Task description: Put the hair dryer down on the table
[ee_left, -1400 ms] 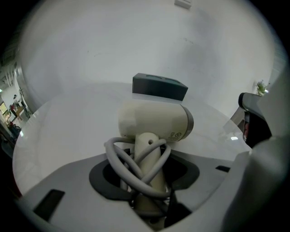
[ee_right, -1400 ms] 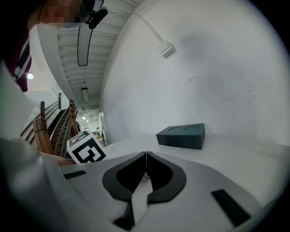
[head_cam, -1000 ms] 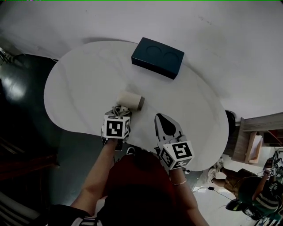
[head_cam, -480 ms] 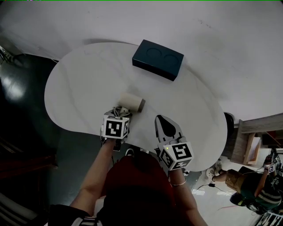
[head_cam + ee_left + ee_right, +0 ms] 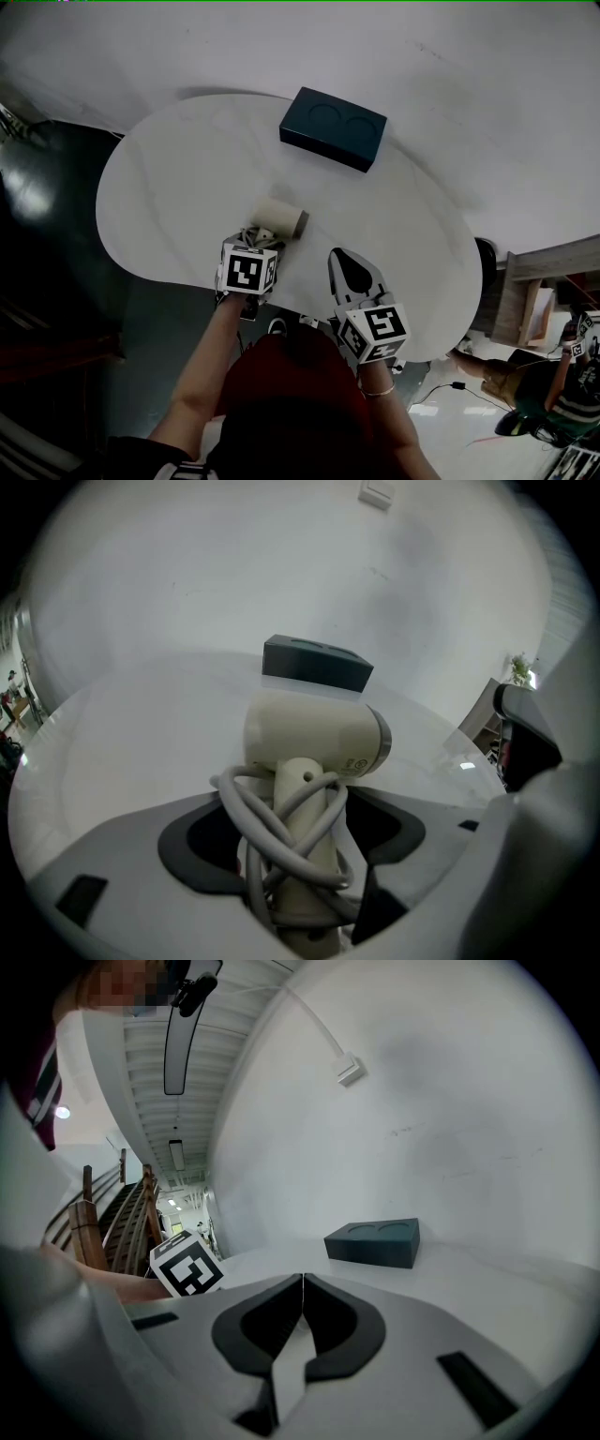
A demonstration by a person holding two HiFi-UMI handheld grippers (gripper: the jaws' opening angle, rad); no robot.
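You're viewing a cream dryer [image 5: 314,738], grey cord [image 5: 281,832], dark teal box [image 5: 333,127] and white table [image 5: 169,178]; black-and-white squares are covering the left cube [image 5: 247,272] and right cube [image 5: 375,330].

White rounded table [image 5: 169,178], dark blue box [image 5: 333,125] near its far edge, cream hair dryer [image 5: 278,217] lying nearer the front

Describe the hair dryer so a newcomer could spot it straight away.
Start at the white rounded table. Near its front edge, closer to the person than the dark blue box, is the hair dryer. It is the only cream-coloured thing there, a short barrel with a grey cord wound round its handle.
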